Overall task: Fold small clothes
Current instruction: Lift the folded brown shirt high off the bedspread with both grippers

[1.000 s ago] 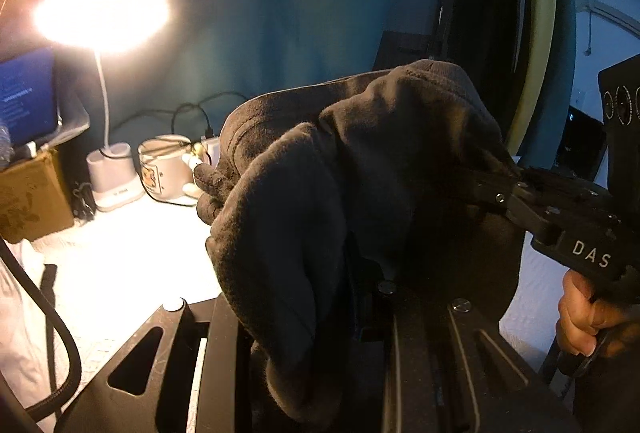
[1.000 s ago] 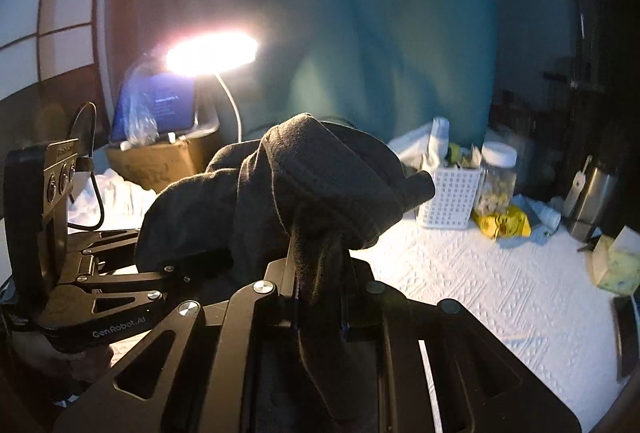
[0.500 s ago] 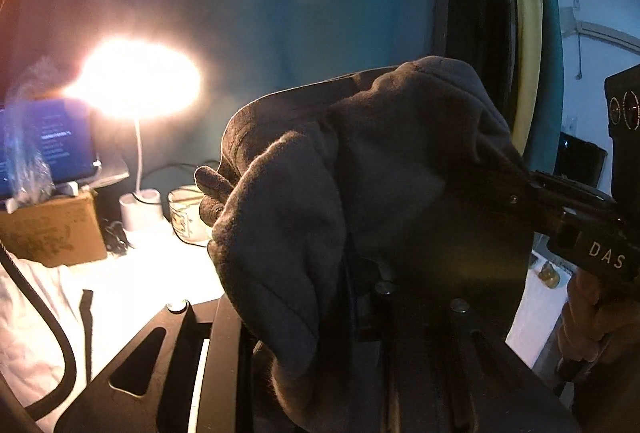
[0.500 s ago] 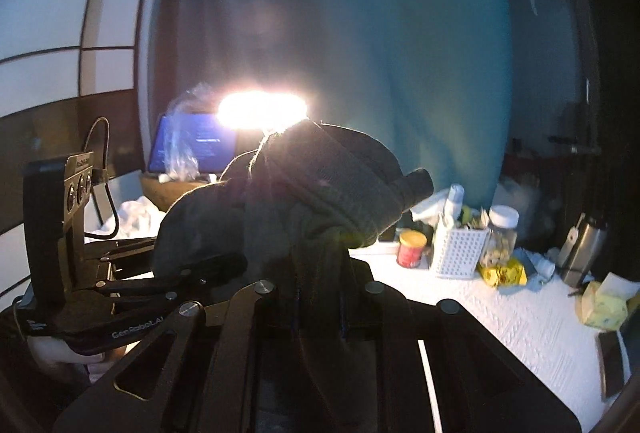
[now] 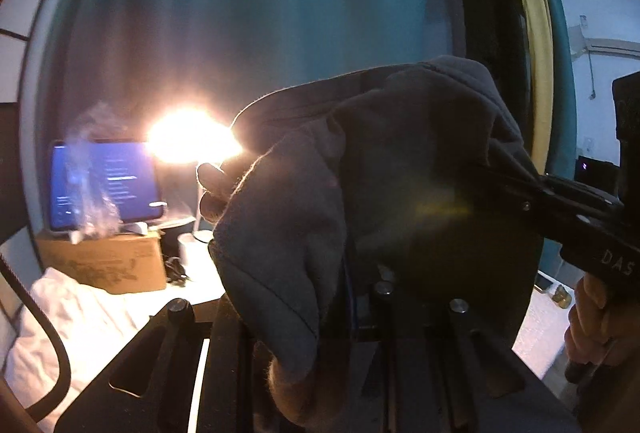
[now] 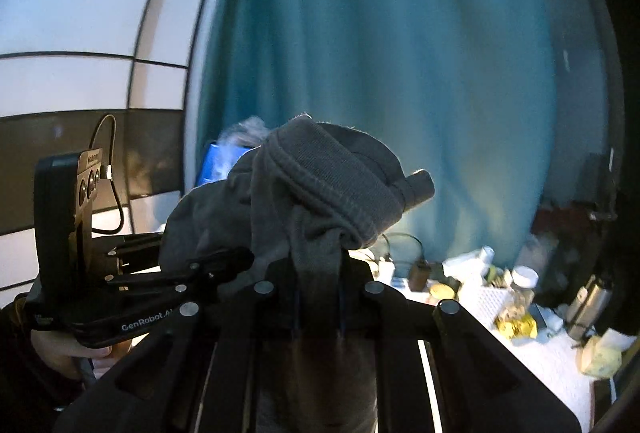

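Your tabletop (image 6: 540,357) wears a white textured cloth before a teal curtain (image 6: 380,53), with a lit lamp (image 5: 192,139). A white basket (image 6: 494,301) and lidded jar (image 6: 524,283) hold contents too blurred to name. Your left tongs (image 5: 352,297) and right tongs (image 6: 318,289) both clamp the grey garment (image 6: 320,177), raised above the tabletop.
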A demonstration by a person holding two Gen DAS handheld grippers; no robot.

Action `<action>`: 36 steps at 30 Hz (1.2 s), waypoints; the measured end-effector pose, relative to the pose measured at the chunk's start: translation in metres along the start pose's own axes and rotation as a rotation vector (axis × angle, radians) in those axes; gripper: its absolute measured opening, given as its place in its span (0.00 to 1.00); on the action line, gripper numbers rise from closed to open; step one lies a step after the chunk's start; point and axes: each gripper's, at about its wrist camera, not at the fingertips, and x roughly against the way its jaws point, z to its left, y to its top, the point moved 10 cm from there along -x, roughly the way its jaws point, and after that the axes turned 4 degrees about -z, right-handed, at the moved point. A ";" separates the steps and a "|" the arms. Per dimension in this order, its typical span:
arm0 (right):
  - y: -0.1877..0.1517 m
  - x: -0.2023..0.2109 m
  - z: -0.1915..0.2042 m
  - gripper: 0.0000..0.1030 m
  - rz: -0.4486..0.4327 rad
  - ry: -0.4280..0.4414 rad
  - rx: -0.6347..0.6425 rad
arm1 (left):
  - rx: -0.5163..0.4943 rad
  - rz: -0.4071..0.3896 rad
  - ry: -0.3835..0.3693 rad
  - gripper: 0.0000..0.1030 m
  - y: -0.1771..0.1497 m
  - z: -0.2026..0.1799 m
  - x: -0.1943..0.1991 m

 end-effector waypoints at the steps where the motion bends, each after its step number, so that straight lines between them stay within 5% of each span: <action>1: 0.002 -0.001 0.005 0.14 -0.005 0.009 0.004 | 0.001 -0.006 0.009 0.19 0.002 0.005 0.005; 22: 0.015 0.005 0.112 0.14 -0.055 0.188 0.046 | -0.088 -0.009 0.152 0.19 -0.004 0.065 0.098; 36: -0.027 -0.020 0.111 0.14 0.035 0.175 -0.010 | -0.055 0.099 0.112 0.19 -0.036 0.073 0.072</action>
